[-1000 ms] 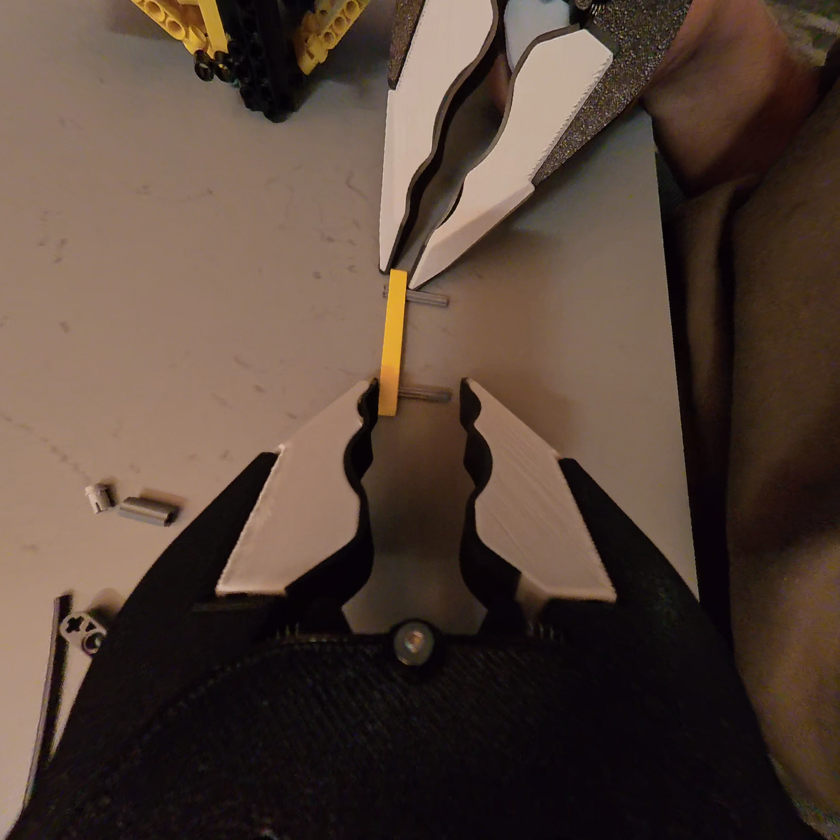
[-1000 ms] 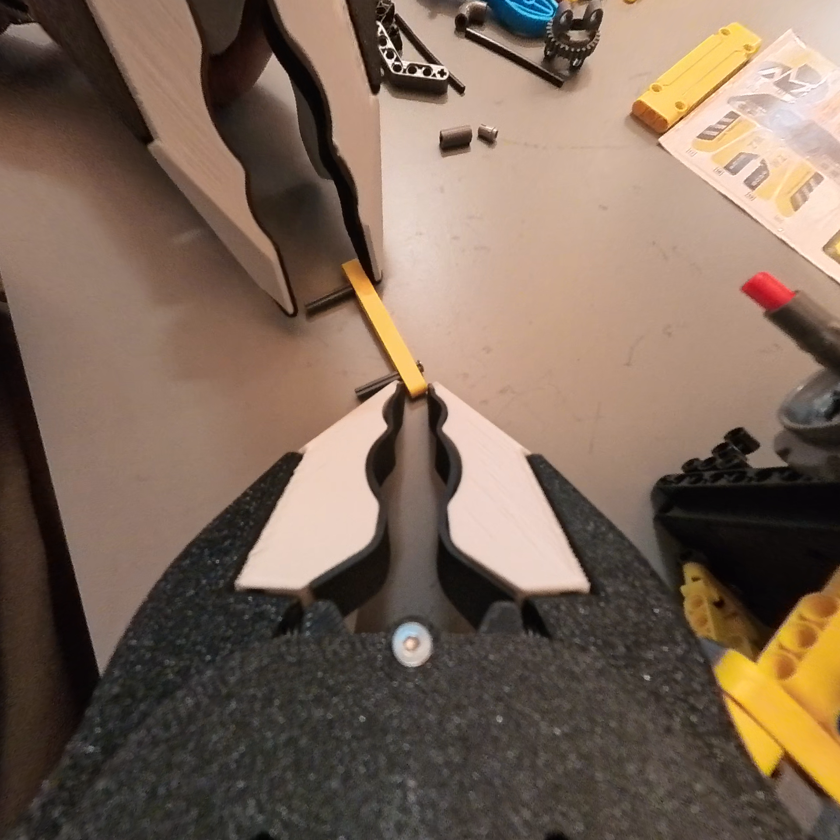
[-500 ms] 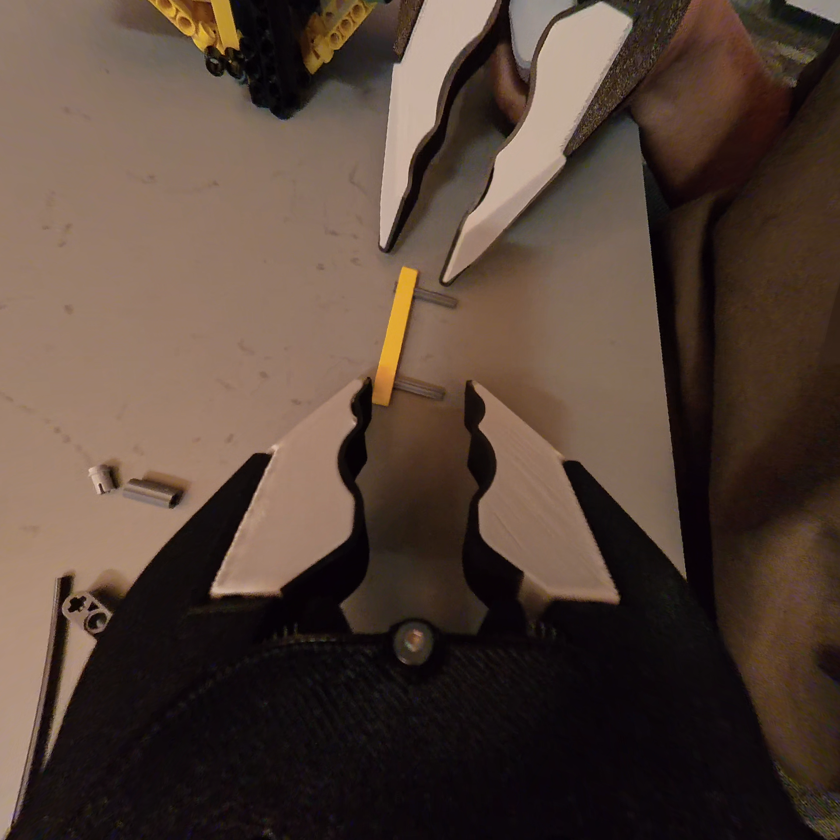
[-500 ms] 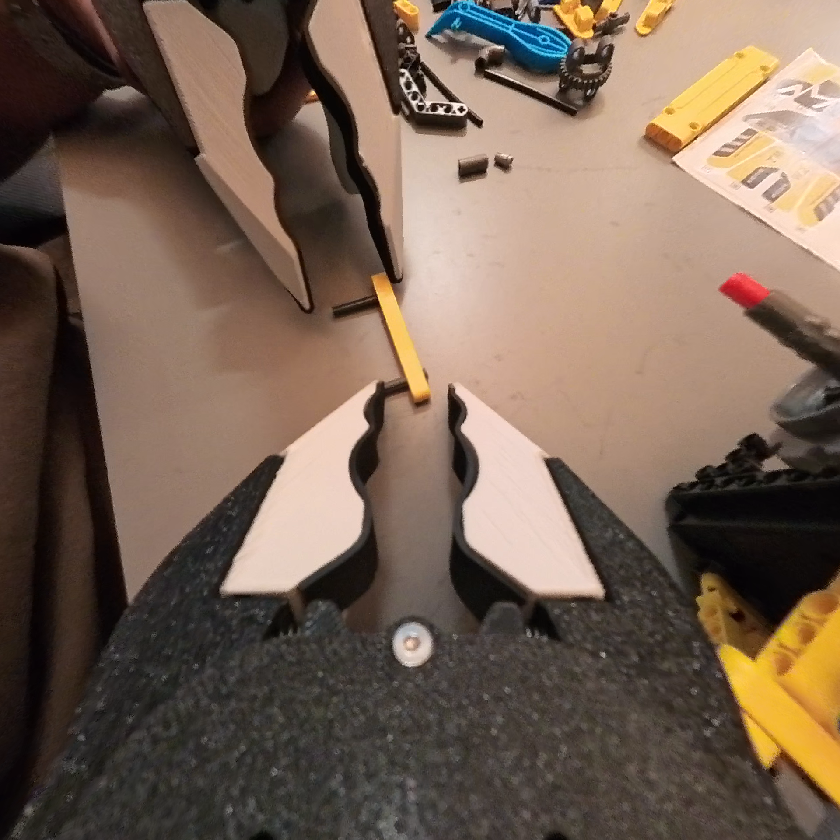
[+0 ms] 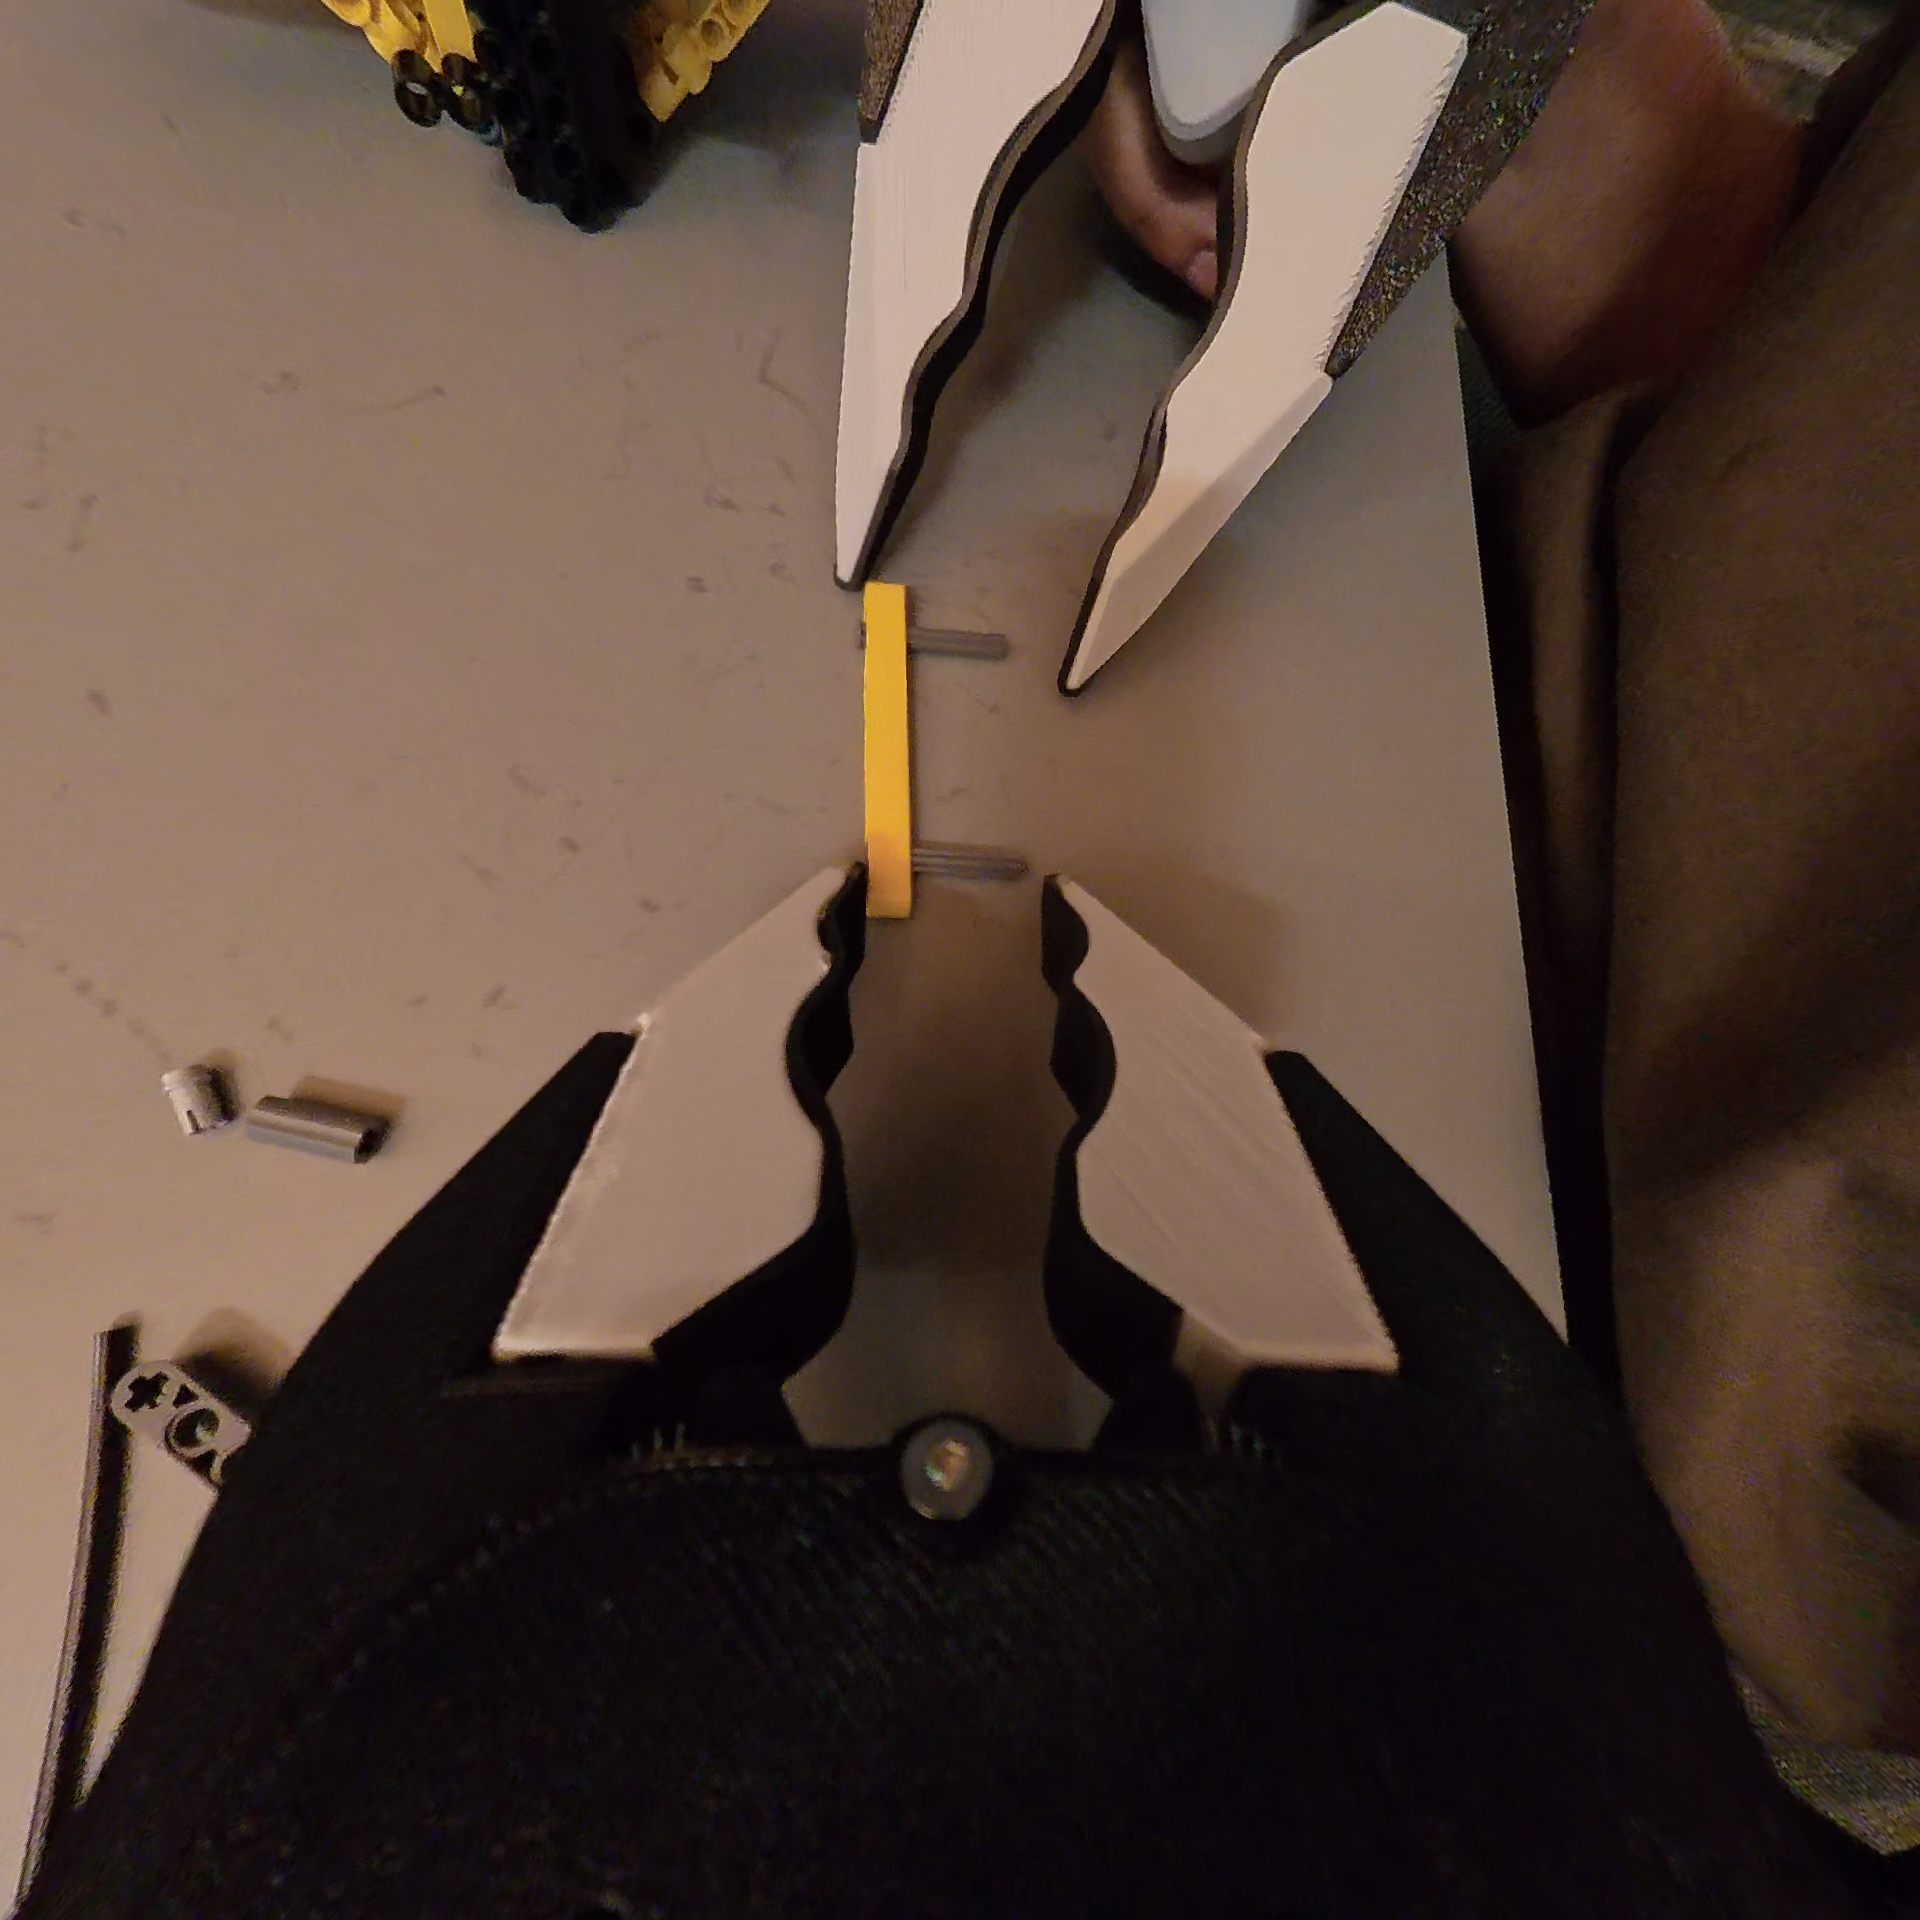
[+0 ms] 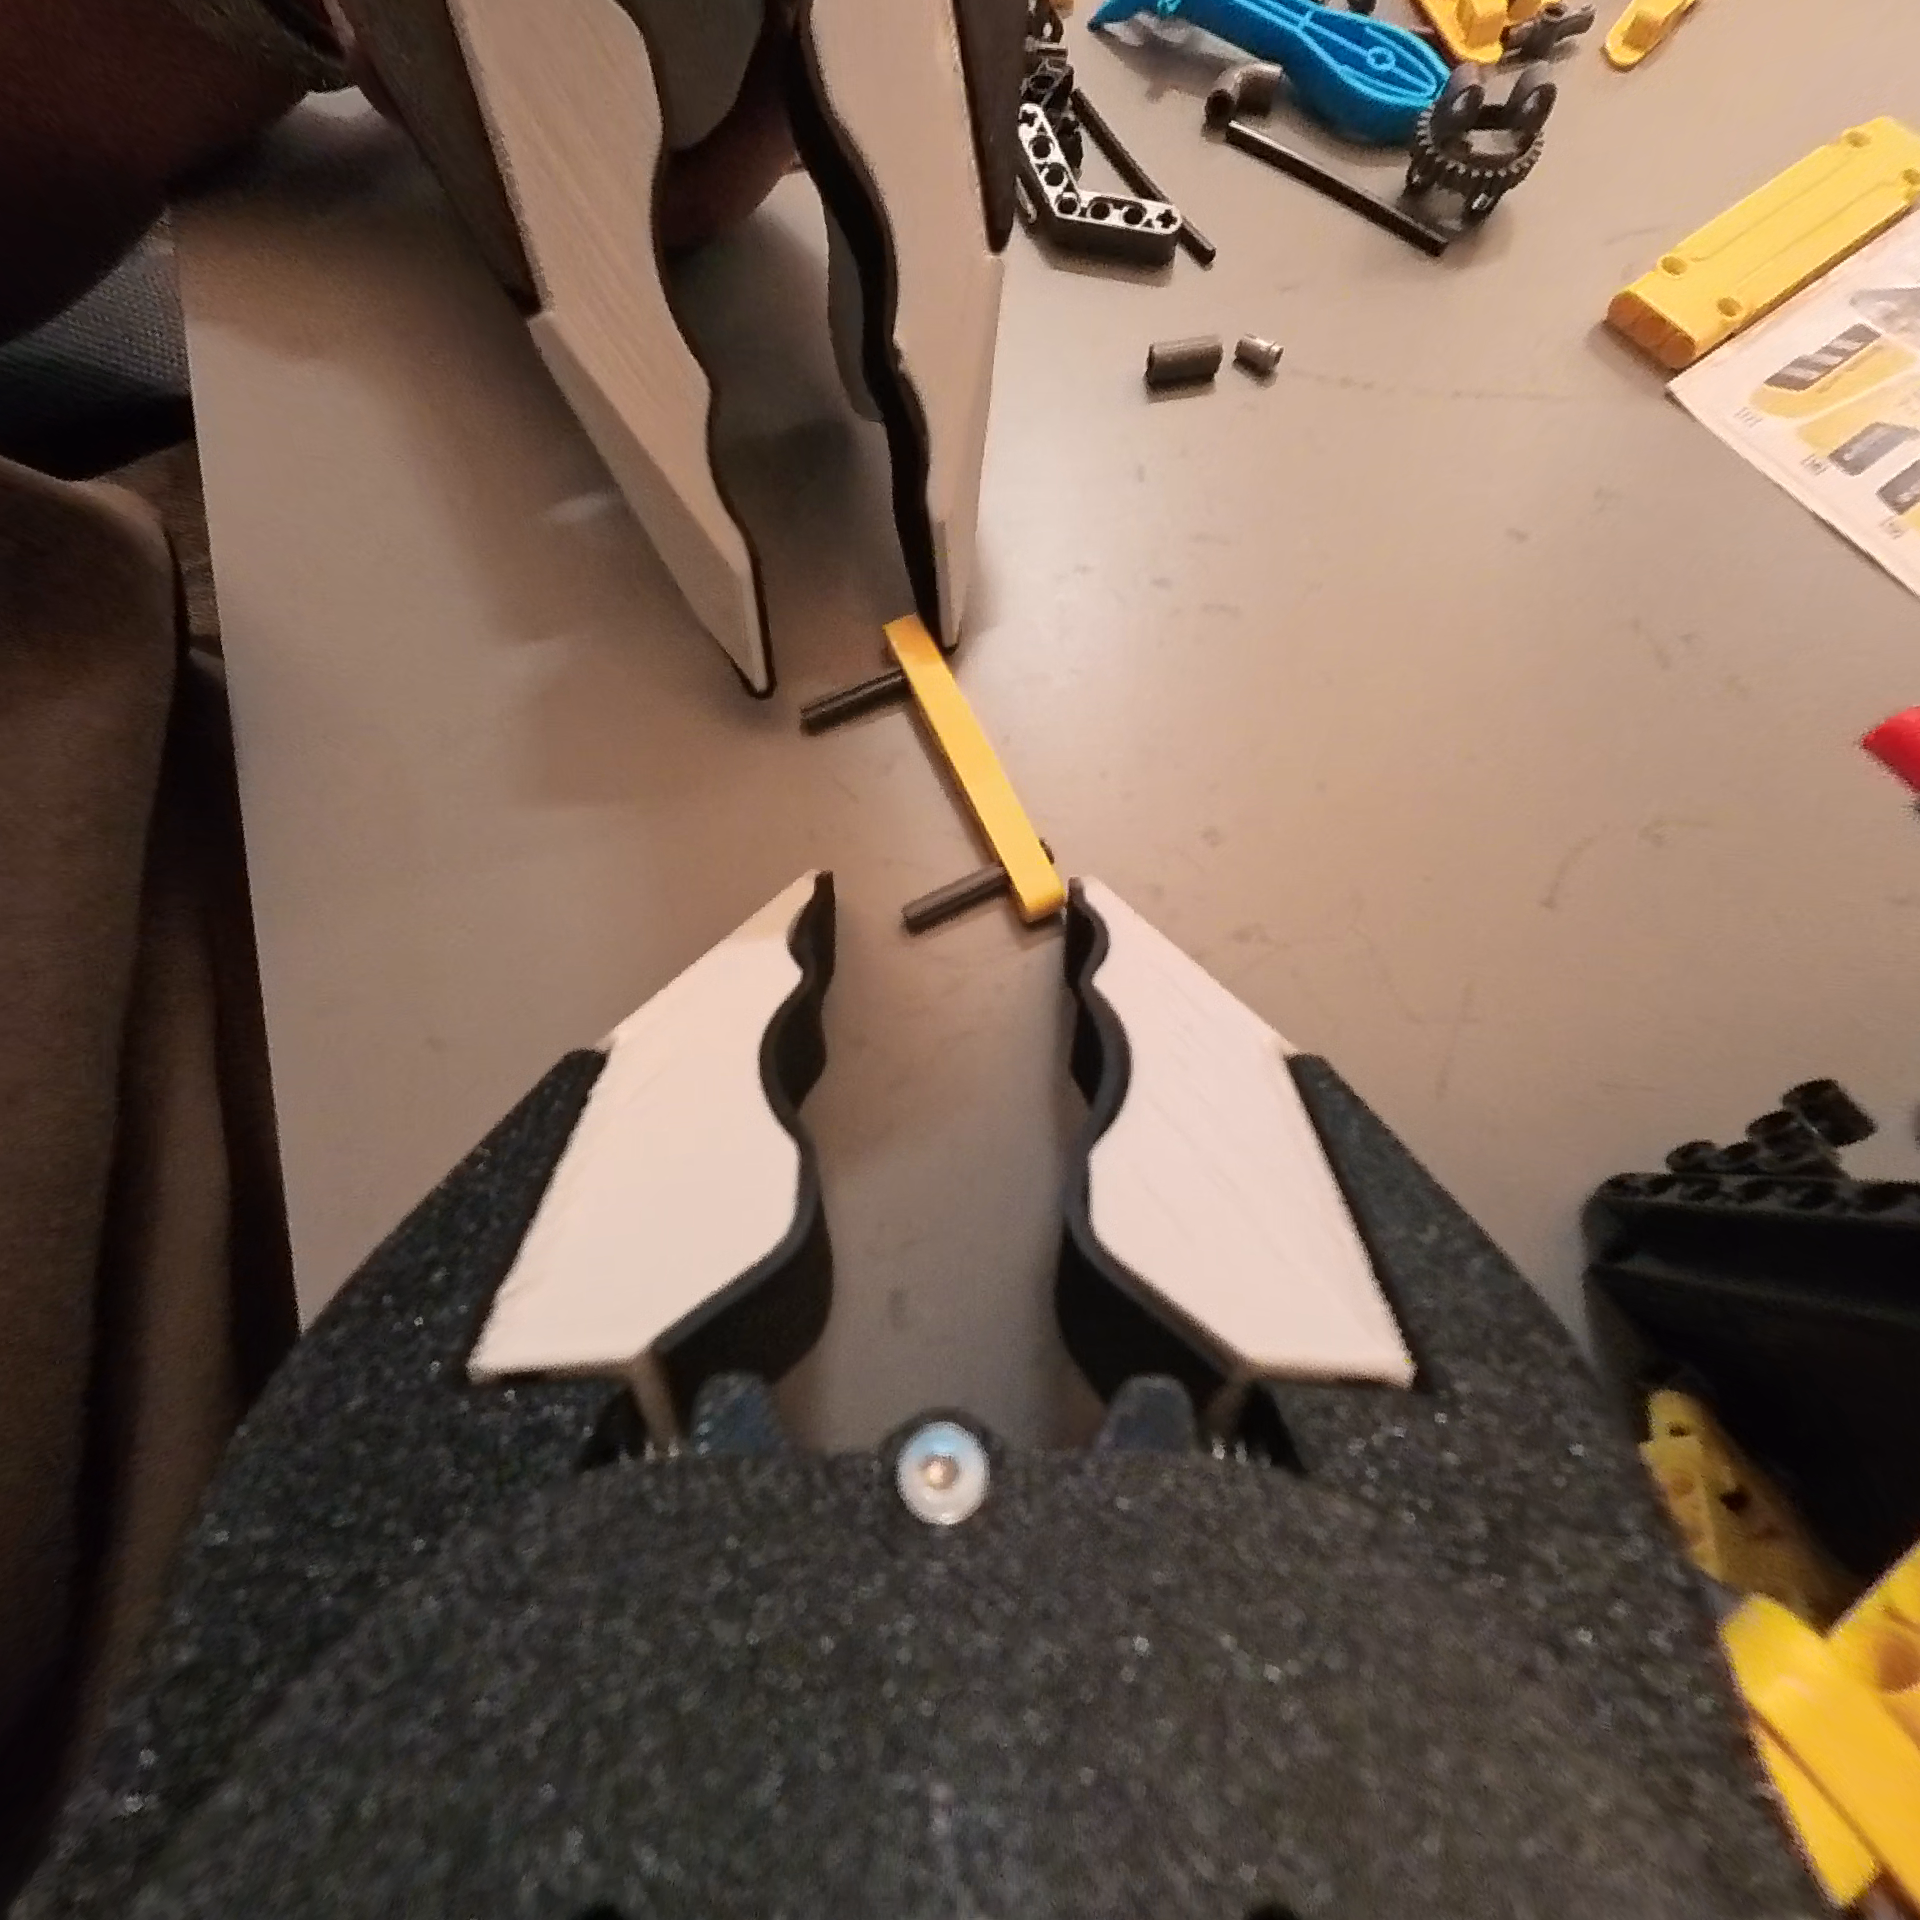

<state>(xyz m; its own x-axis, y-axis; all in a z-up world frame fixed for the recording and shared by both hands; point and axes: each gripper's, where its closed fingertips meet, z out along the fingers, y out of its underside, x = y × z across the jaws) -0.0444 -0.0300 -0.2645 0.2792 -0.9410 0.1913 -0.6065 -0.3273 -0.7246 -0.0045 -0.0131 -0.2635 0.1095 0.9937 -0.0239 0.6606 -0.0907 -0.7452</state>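
A thin yellow beam (image 5: 886, 750) stands on its edge on the grey table, with two dark axle pins (image 5: 966, 863) sticking out of its side. My left gripper (image 5: 951, 888) is open; its left fingertip touches the beam's near end. My right gripper (image 6: 948, 896) is open, with the beam's (image 6: 977, 771) other end beside its right fingertip. In the left wrist view the right gripper (image 5: 961, 629) comes from the top, jaws spread on either side of the far pin. In the right wrist view the left gripper (image 6: 852, 655) stands at the beam's far end.
Two small grey connector pieces (image 5: 281, 1117) lie left. A yellow and black brick model (image 5: 582, 94) stands at the top left, also in the right wrist view (image 6: 1766, 1247). Blue, black and yellow loose parts (image 6: 1340, 94) and an instruction sheet (image 6: 1829, 395) lie farther off. The table edge (image 5: 1496, 831) and brown cloth run on the right. My right fingertips sit around 5 cm from my left ones.
My right gripper let go of the yellow beam's end and opened wide. The beam now rests on the table between the two open grippers. The left gripper stayed open.
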